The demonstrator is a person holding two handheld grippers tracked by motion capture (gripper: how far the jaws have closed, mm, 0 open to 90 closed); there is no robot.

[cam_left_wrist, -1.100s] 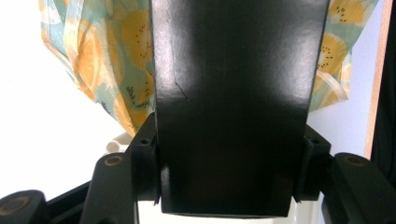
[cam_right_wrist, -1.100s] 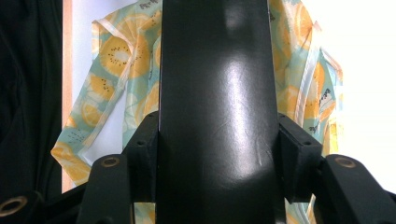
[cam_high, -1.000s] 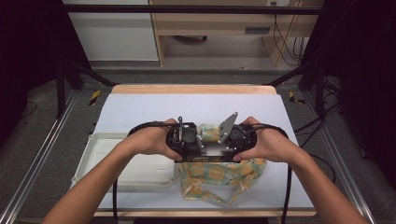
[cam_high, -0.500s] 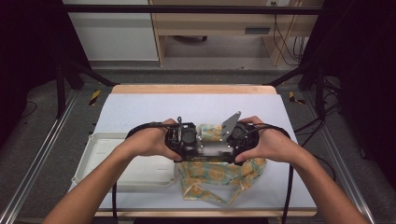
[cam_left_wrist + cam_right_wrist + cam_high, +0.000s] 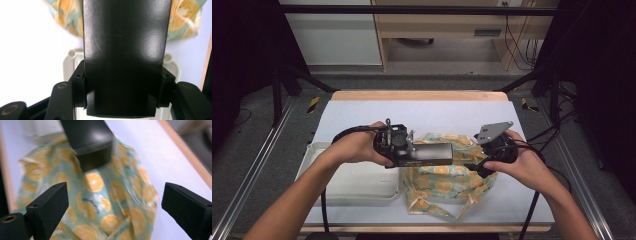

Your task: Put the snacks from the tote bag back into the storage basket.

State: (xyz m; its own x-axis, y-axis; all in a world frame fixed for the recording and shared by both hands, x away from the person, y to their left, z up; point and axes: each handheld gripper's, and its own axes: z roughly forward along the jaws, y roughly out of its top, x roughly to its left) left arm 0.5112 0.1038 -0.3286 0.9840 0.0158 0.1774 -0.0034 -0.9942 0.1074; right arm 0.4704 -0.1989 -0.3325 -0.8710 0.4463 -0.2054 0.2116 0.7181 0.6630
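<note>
Black box in left tool, above orange-print cloth, beside white tray.

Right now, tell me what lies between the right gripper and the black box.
In the right gripper view, the orange-print cloth bag lies below the gap between the right gripper and the black box, which the left gripper holds.

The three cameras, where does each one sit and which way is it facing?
High view: above the person's side, looking forward and down at the table; forearms, both hands show.
Left gripper view: rides the left hand-held gripper, looking along a clamped black box; its jaws show.
Right gripper view: rides the right hand-held gripper, jaws wide apart.
All three share the orange-print cloth bag.
</note>
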